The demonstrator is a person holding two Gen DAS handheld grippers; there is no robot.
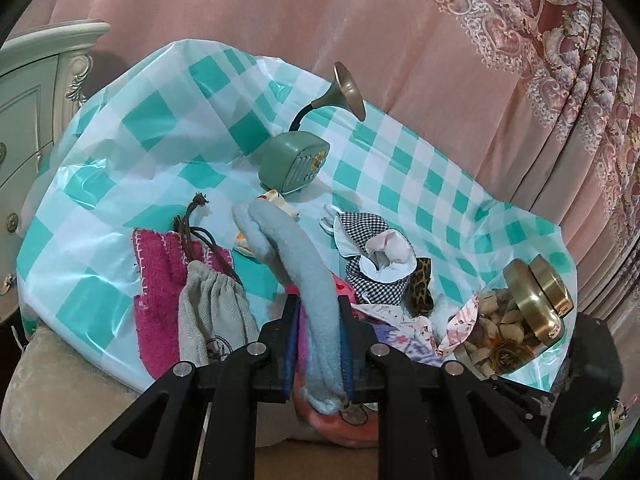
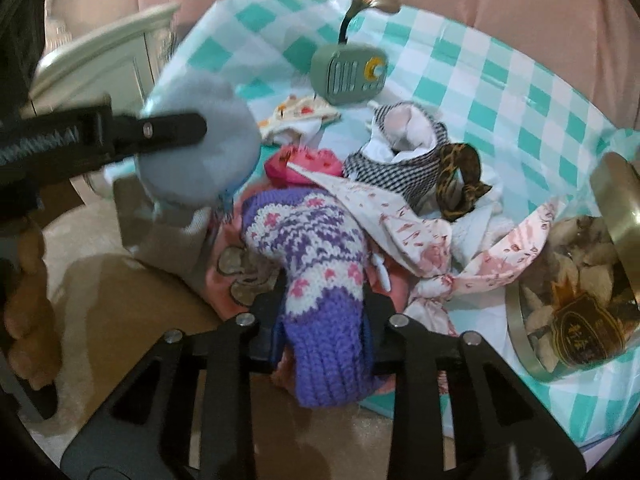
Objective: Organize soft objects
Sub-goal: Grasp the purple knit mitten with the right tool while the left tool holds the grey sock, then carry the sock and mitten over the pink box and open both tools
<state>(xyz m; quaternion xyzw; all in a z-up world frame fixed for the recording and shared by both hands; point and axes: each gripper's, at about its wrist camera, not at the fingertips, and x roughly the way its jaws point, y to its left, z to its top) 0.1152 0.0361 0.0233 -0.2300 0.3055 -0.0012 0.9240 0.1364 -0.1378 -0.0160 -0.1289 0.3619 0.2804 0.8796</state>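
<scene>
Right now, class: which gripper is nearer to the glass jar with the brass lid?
Right. The right gripper, shut on a purple knitted sock, sits close beside the jar. The left gripper, gripping a grey fleece piece, is farther away, across the clothes pile.

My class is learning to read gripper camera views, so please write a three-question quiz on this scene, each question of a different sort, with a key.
1. True or false: the left gripper is shut on the grey-blue fleece cloth.
2. What does the right gripper hold? A) leopard-print band B) purple and white knitted sock C) glass jar
3. Fill in: the green retro radio with a brass horn stands on the teal and white checked ____.

Key: 1 true. 2 B, the purple and white knitted sock. 3 cloth.
</scene>
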